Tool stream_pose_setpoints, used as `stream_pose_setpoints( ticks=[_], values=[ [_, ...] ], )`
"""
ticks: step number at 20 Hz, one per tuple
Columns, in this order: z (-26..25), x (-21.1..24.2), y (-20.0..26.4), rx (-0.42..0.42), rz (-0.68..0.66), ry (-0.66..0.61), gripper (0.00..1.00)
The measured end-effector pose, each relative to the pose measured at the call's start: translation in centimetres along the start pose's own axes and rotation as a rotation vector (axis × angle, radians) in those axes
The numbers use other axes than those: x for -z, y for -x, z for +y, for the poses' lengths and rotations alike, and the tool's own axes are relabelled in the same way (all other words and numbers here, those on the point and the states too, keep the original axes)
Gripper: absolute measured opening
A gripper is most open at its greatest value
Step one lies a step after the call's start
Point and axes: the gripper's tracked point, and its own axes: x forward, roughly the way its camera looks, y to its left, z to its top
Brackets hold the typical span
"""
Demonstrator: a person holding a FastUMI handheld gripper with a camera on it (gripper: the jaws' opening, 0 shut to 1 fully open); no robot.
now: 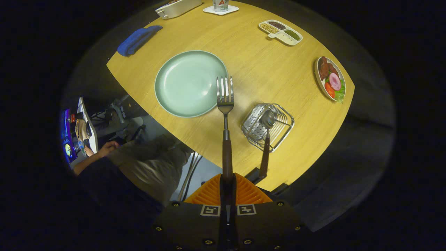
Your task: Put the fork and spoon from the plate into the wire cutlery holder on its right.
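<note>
My gripper (228,179) is shut on the brown handle of the fork (225,104), held high above the wooden table (264,69). The fork points straight ahead from the fingers, its tines over the right rim of the pale green plate (186,83), which has nothing on it. To the right of the fork stands the wire cutlery holder (267,125). The spoon (266,139) rests in the holder, bowl down inside it, with its brown handle sticking out toward me.
Beyond the plate lie a blue cloth (137,40), a white box (177,7), a can on a coaster (220,6) and a divided dish of beans (281,32). A plate of food (331,79) sits far right. A person's hand (108,148) and legs are below the table's edge.
</note>
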Motion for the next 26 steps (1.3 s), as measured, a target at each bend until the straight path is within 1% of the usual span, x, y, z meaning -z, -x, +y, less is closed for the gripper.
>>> stream_pose_setpoints(
  ticks=[3, 5, 9, 12, 19, 21, 23, 26],
  values=[
    [-2.5, 2.3, 0.1, 0.028, 0.061, -0.014, 0.03],
    [-3.4, 3.6, -0.4, 0.021, 0.098, -0.036, 0.03],
    [-5.5, 4.3, -1.7, 0.030, 0.156, -0.066, 0.03],
    [-6.2, 3.9, -2.4, 0.017, 0.197, -0.051, 0.03],
    [-8.4, 1.6, -3.1, 0.062, 0.357, 0.058, 0.03],
    [-8.3, 0.5, -3.4, 0.071, 0.391, 0.071, 0.03],
    [-8.2, -0.2, -3.6, 0.060, 0.438, 0.088, 0.03],
    [-8.1, -1.3, -3.8, 0.072, 0.471, 0.120, 0.03]
  ],
)
